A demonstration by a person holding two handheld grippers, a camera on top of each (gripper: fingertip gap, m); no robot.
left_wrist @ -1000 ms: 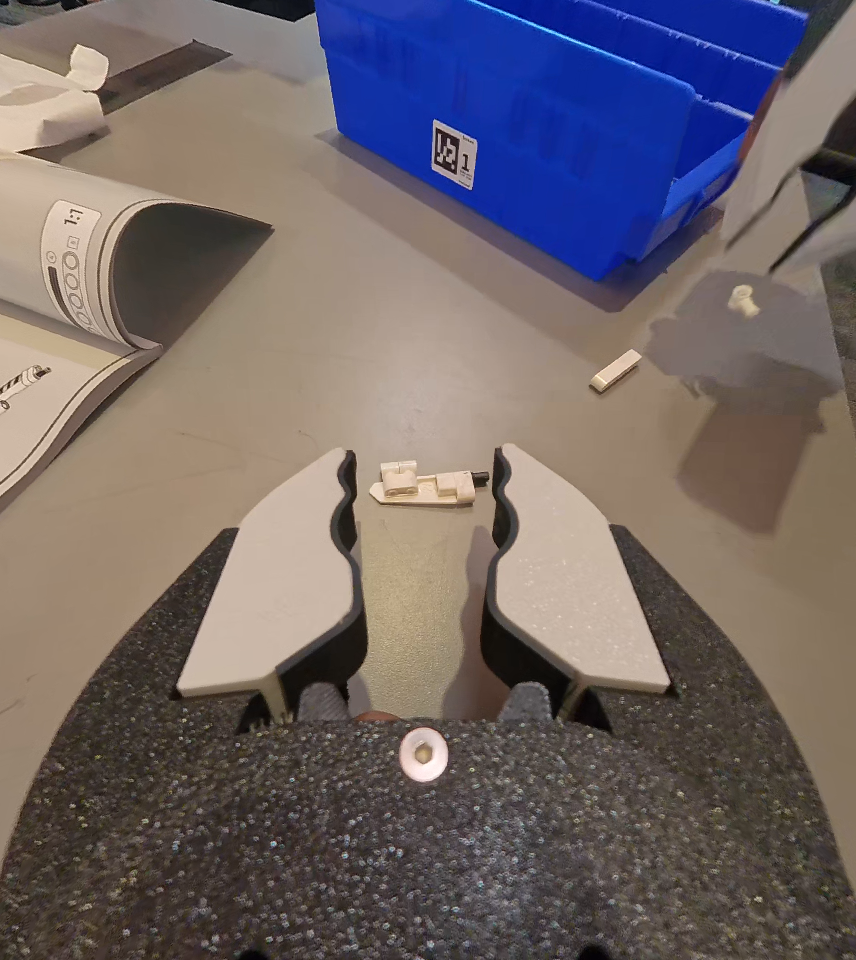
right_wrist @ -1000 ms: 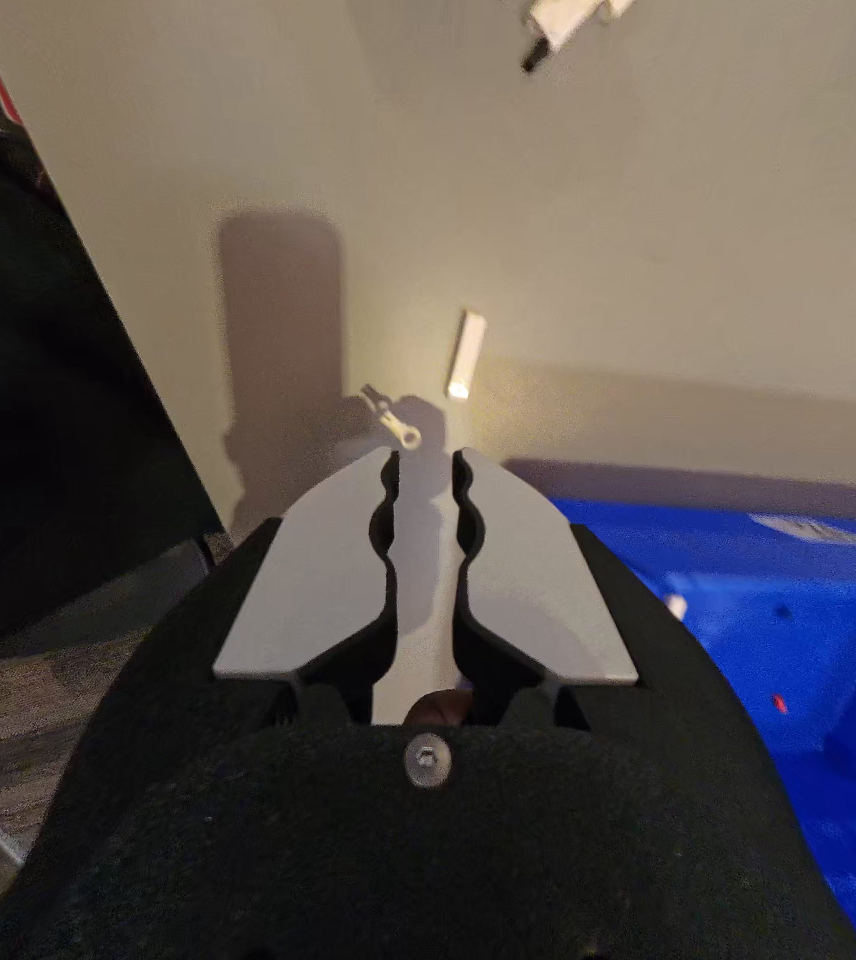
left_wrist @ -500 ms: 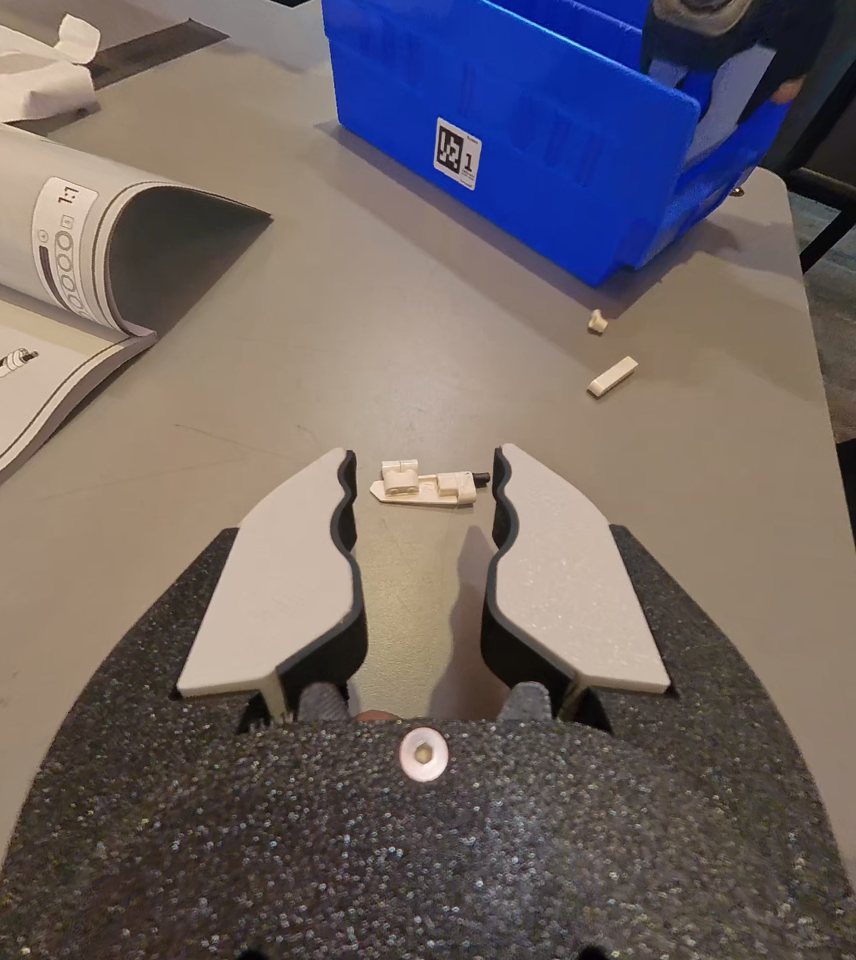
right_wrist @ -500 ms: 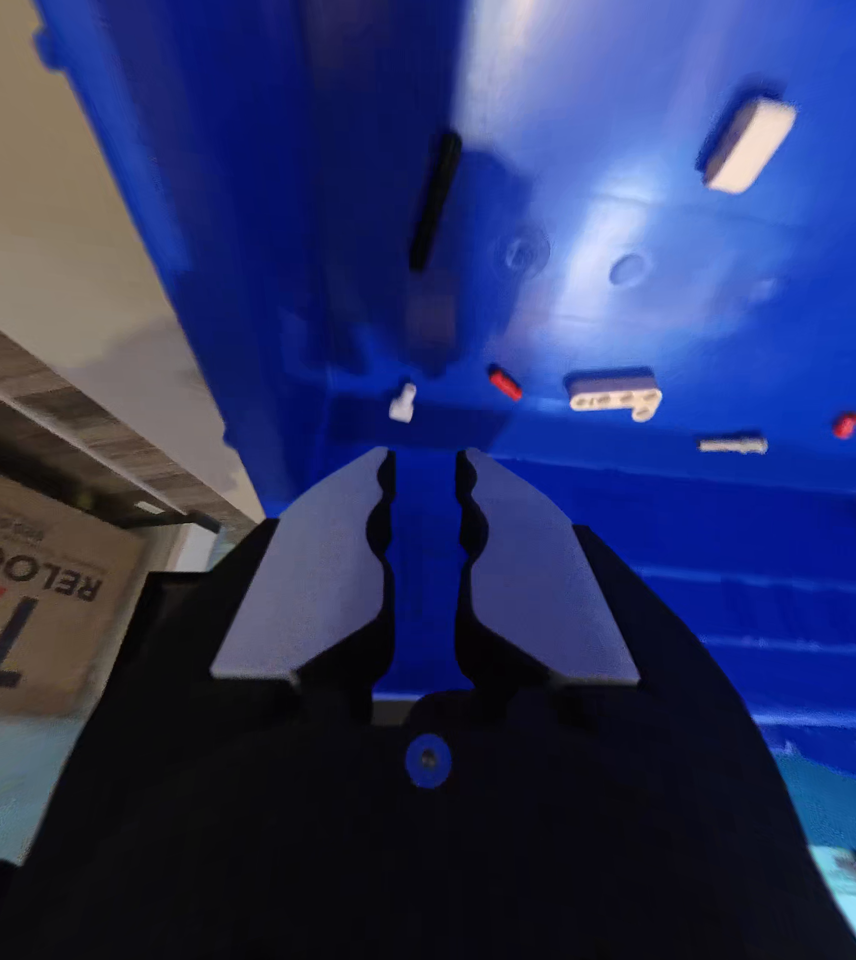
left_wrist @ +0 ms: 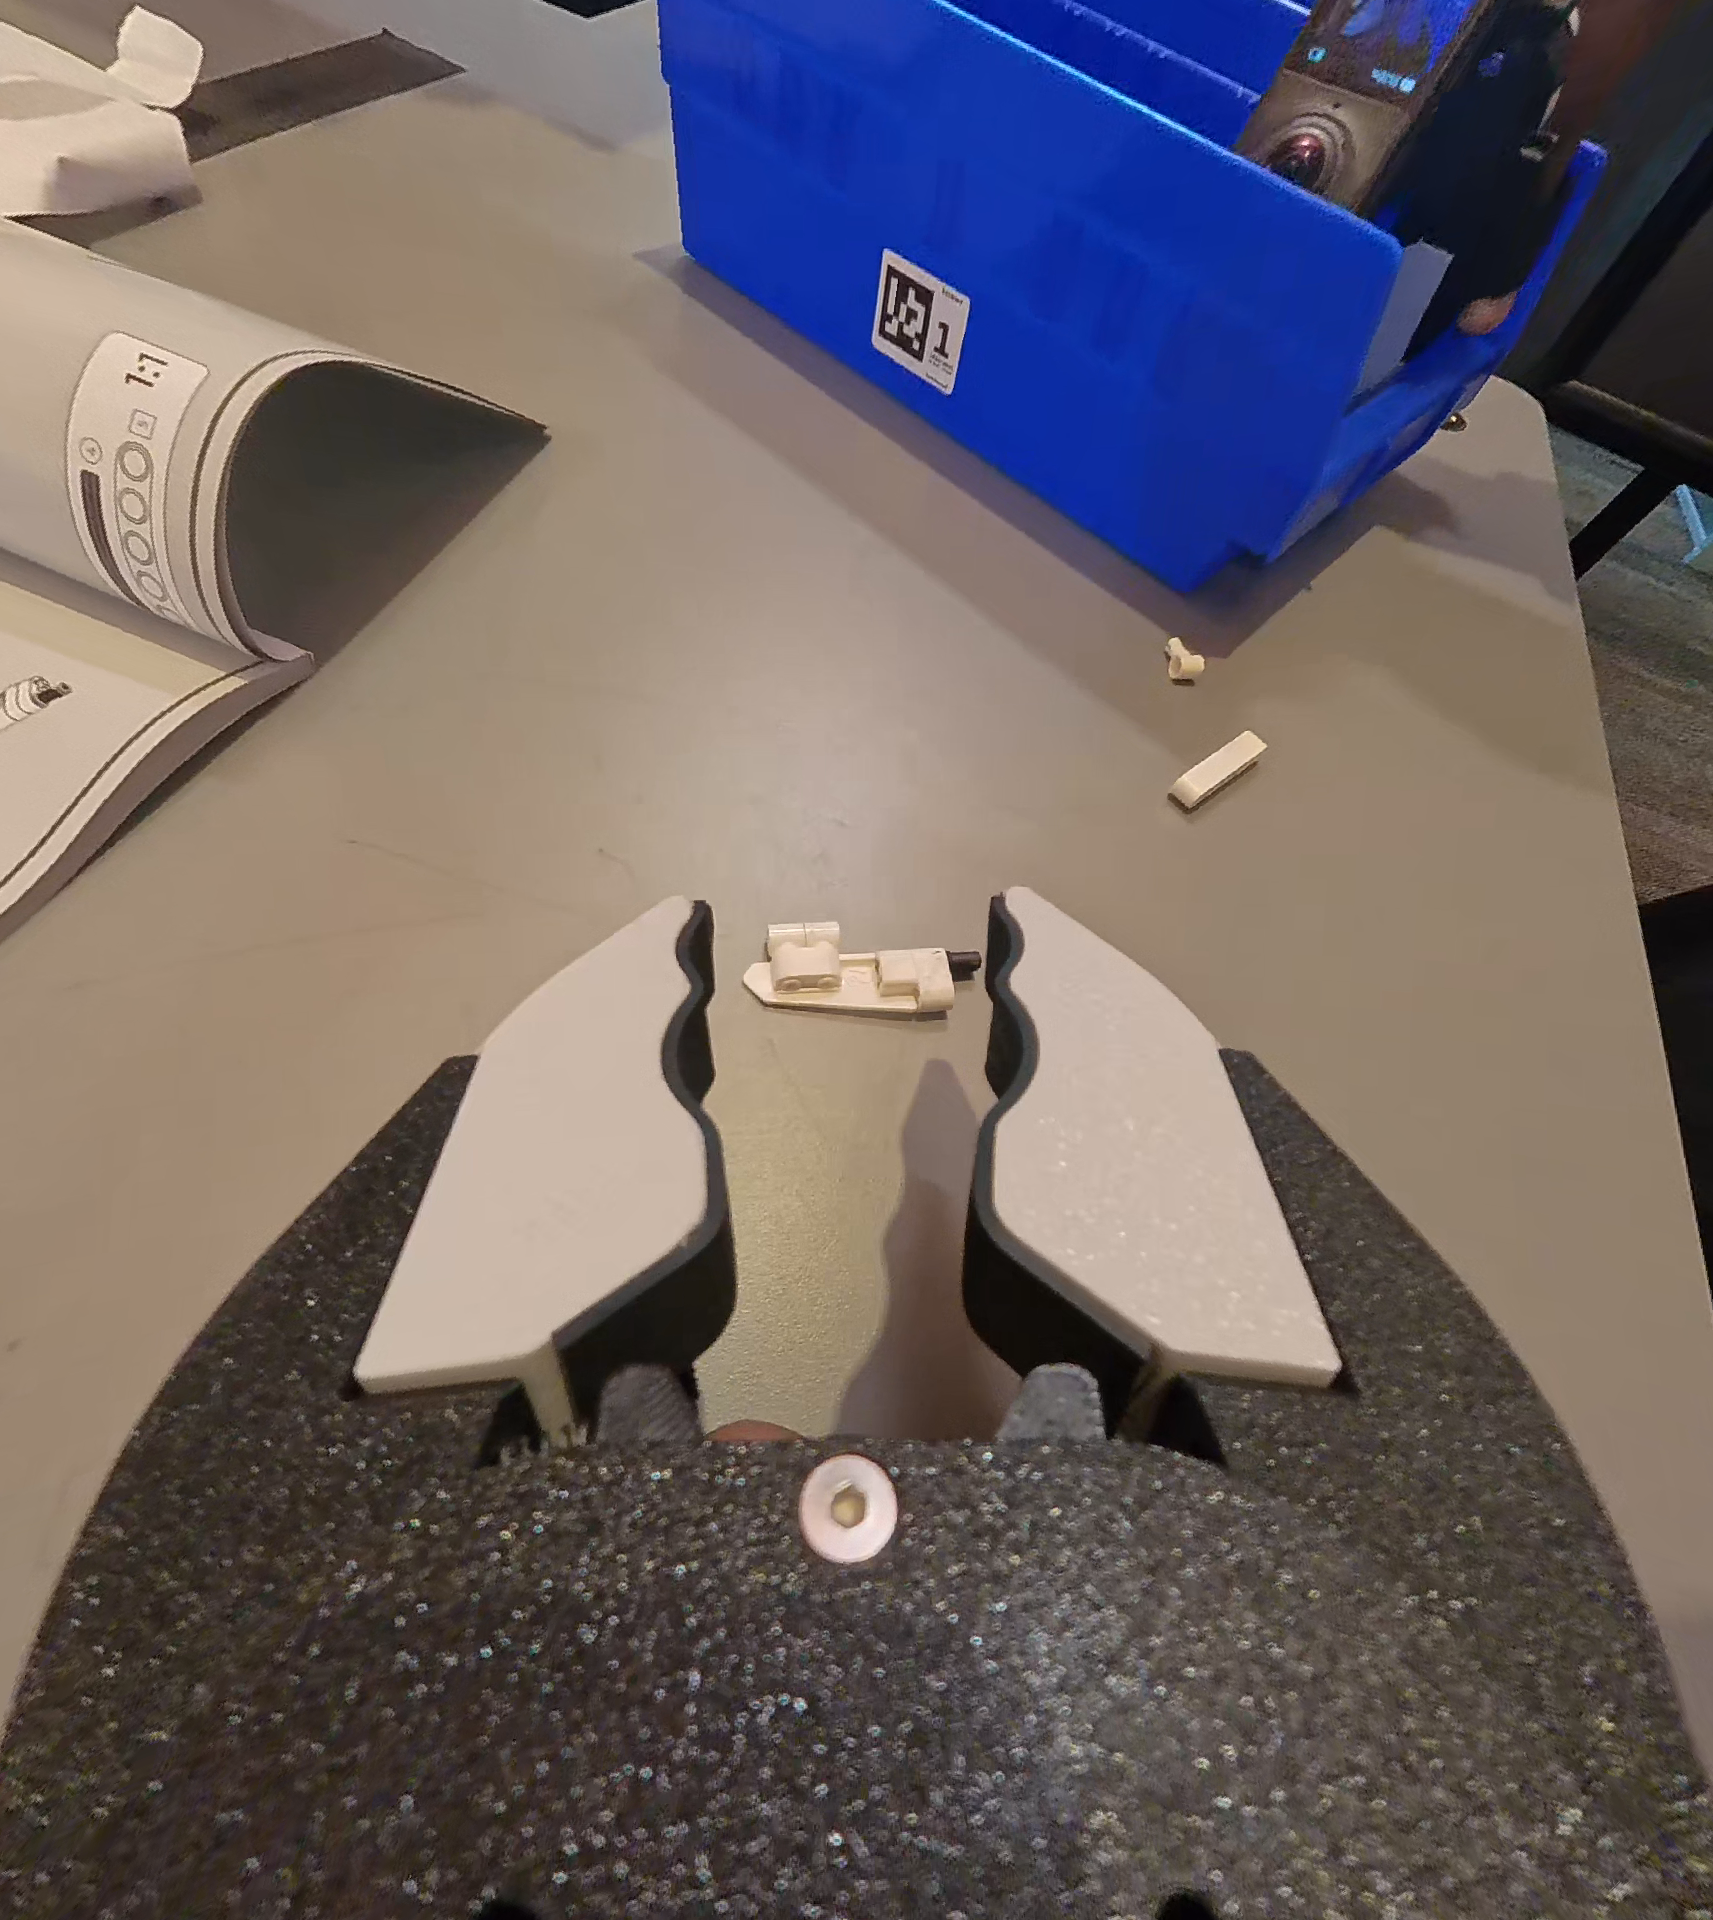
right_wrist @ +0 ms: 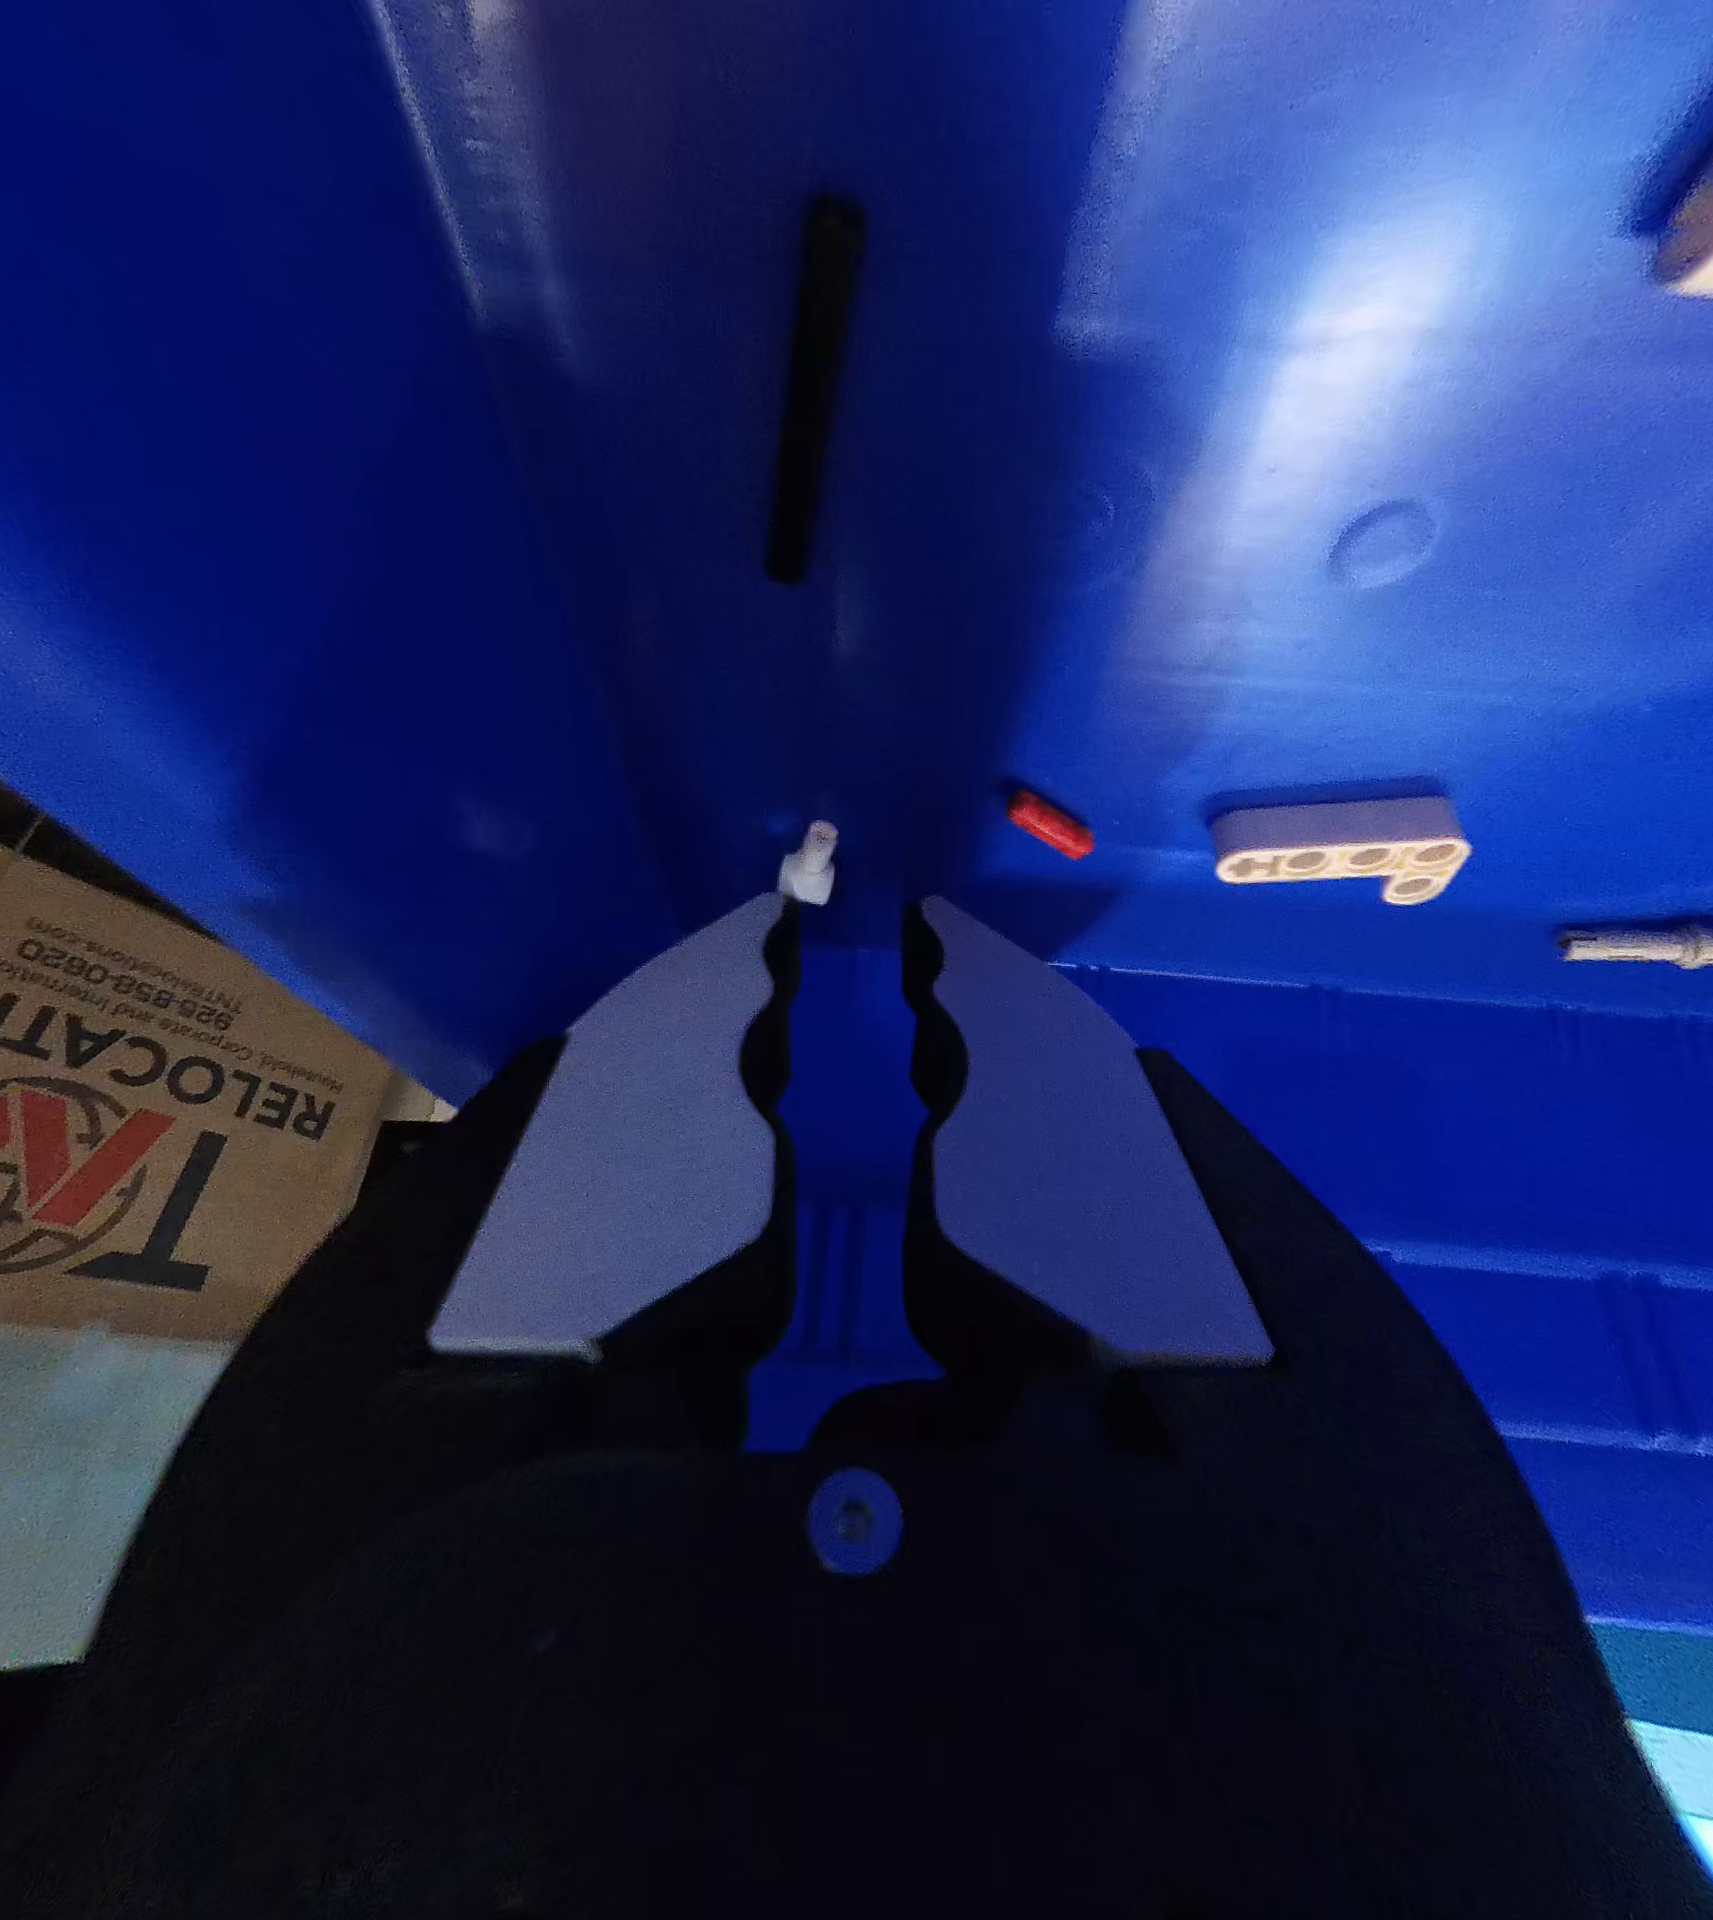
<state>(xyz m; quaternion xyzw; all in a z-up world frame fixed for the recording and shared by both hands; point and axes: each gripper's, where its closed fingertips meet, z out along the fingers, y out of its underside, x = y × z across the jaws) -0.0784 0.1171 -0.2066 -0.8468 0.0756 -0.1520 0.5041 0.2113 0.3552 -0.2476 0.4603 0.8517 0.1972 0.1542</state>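
Observation:
My left gripper (left_wrist: 847, 940) is open over the grey table (left_wrist: 727, 644). A small cream brick assembly (left_wrist: 857, 977) with a black pin at its right end lies between the fingertips, and neither pad touches it. My right gripper (right_wrist: 852, 914) is open and reaches down into the blue bin (right_wrist: 1351, 416). A small white peg piece (right_wrist: 808, 862) lies on the bin floor just past its left fingertip (right_wrist: 769, 914). In the left wrist view the right gripper's body (left_wrist: 1392, 114) shows inside the bin (left_wrist: 1039, 239) at the far right.
In the bin lie a black axle (right_wrist: 816, 384), a red piece (right_wrist: 1049, 826), a cream angled beam (right_wrist: 1340, 852) and a grey pin (right_wrist: 1662, 948). On the table are a cream bar (left_wrist: 1218, 769), a small cream connector (left_wrist: 1184, 658) and an open instruction booklet (left_wrist: 83, 540). The table edge runs at the right. Left tips to right tips: about 40 centimeters.
My right gripper moved from above the table by the small connector into the blue bin and went lower toward the white peg. My left gripper stayed still and open.

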